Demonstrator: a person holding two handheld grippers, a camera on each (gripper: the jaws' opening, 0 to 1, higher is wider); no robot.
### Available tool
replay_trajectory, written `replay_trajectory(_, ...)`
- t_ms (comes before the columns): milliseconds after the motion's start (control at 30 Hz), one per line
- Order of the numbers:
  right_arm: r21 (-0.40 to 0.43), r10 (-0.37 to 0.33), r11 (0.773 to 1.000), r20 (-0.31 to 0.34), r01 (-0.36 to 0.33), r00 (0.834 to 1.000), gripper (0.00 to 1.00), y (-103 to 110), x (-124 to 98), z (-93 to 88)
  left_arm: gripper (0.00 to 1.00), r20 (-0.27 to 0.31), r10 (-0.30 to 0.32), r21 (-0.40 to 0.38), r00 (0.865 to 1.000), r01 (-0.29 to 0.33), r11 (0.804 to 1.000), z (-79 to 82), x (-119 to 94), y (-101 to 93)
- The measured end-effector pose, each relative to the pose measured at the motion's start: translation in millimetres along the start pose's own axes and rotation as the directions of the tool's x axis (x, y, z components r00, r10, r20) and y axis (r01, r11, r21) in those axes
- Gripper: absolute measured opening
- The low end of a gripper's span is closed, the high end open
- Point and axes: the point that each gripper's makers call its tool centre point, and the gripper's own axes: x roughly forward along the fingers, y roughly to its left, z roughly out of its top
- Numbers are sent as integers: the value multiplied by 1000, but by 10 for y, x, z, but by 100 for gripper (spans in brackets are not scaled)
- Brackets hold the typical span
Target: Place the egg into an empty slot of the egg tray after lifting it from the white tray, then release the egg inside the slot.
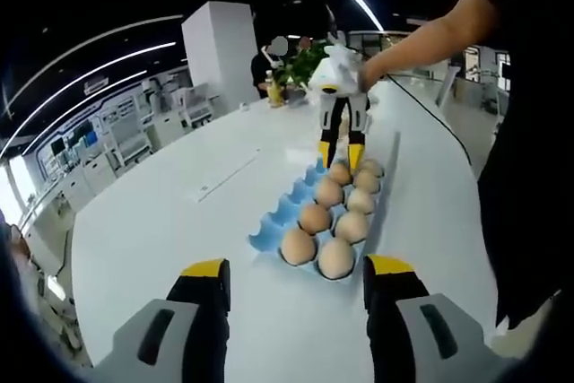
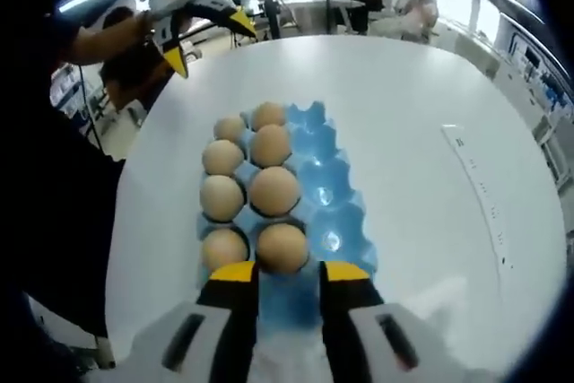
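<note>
Right gripper view looks straight down its own jaws at the blue egg tray (image 2: 305, 181), which lies on the white table (image 2: 421, 114). Eight eggs fill two rows on the tray's left side; the nearest egg (image 2: 282, 248) sits in its slot just beyond the yellow tips of the right gripper (image 2: 288, 273). The jaws stand parted with only blue tray between them, so the gripper looks released and grips nothing. The row of slots on the right side of the tray is bare.

In the left gripper view the same egg tray (image 1: 278, 221) lies ahead, and the right gripper (image 1: 340, 154) hangs over its far end, tips pointing down by the far eggs. The left gripper (image 1: 296, 268) hovers over the table short of the tray, jaws wide apart and holding nothing.

No white tray can be made out. Judging from this, an egg has likely just been let go into a slot, so this placement looks finished; empty slots remain for more eggs.
</note>
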Motion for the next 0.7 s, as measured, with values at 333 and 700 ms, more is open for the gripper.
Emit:
replay_trajectory(333, 40, -46, 998, -16, 47, 999, 27, -32, -162, -284, 60, -3, -14, 1, 1000, 14, 1000, 9, 48, -36)
replay_trajectory(700, 109, -117, 986, -67, 123, 991, 26, -118, -486, -789, 60, -8, -16, -3, 1000, 16, 1000, -1, 51, -42)
